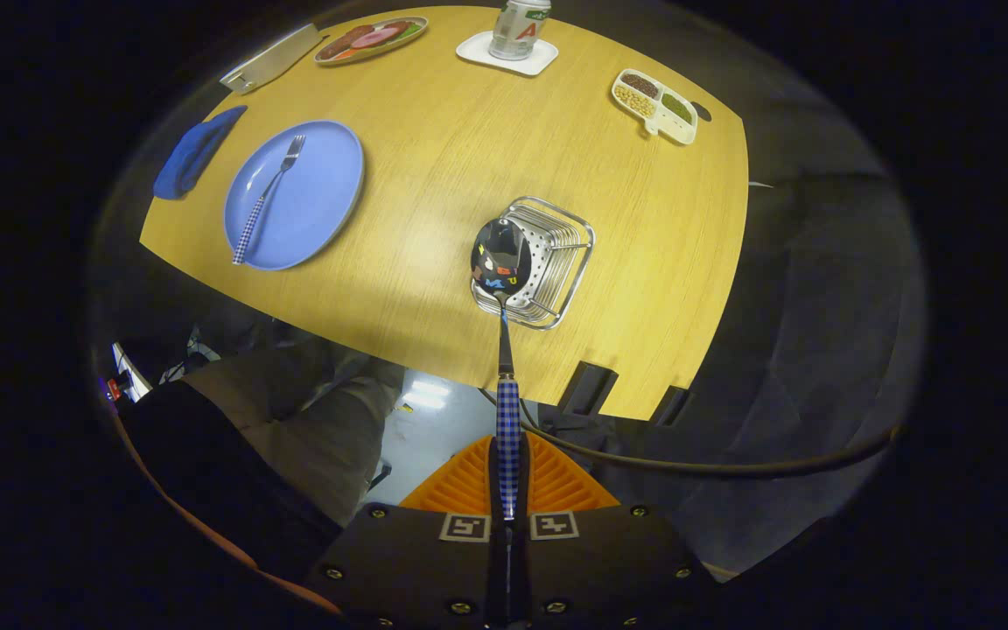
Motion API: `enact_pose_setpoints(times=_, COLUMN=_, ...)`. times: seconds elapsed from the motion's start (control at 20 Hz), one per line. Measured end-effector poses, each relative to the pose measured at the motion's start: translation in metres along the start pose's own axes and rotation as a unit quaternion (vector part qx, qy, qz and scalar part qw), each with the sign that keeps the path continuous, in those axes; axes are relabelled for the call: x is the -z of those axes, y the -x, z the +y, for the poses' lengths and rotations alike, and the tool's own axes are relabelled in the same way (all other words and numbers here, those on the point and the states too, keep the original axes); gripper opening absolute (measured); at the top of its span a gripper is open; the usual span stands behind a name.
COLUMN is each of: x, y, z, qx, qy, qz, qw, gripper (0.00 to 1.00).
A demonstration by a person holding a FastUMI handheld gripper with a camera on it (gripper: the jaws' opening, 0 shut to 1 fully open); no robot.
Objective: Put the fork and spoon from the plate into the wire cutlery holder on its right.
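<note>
Spoon, pinched by its checked handle between the gripper's pressed-together jaws, hangs bowl-first over the wire cutlery holder on the bench, apparently lined up for dropping in, while the fork waits on the plate.

Gripper camera rides high, looking down over the table

This looks like a staged dining set in a recording booth. A wooden table carries a blue plate, a drink can at its far edge, and a snack tray near its far right corner. Dark cloth surrounds it.
</note>
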State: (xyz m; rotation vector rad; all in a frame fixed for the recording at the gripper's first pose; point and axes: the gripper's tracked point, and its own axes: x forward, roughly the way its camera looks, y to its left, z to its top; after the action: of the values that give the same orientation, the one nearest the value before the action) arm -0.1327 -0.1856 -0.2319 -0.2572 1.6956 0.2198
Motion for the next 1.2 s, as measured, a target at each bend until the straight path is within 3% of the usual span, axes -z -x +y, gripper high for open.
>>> enact_pose_setpoints(times=0.45, x=-0.028, y=-0.038, z=-0.026, qx=0.007, qy=0.059, qz=0.115, qw=0.992, gripper=0.02)
enact_pose_setpoints(times=0.65, x=-0.038, y=-0.046, z=-0.027, qx=0.006, qy=0.066, qz=0.135, qw=0.989, gripper=0.02)
enact_pose_setpoints(times=1.2, x=-0.058, y=-0.048, z=-0.030, qx=-0.016, qy=0.065, qz=0.132, qw=0.989, gripper=0.18)
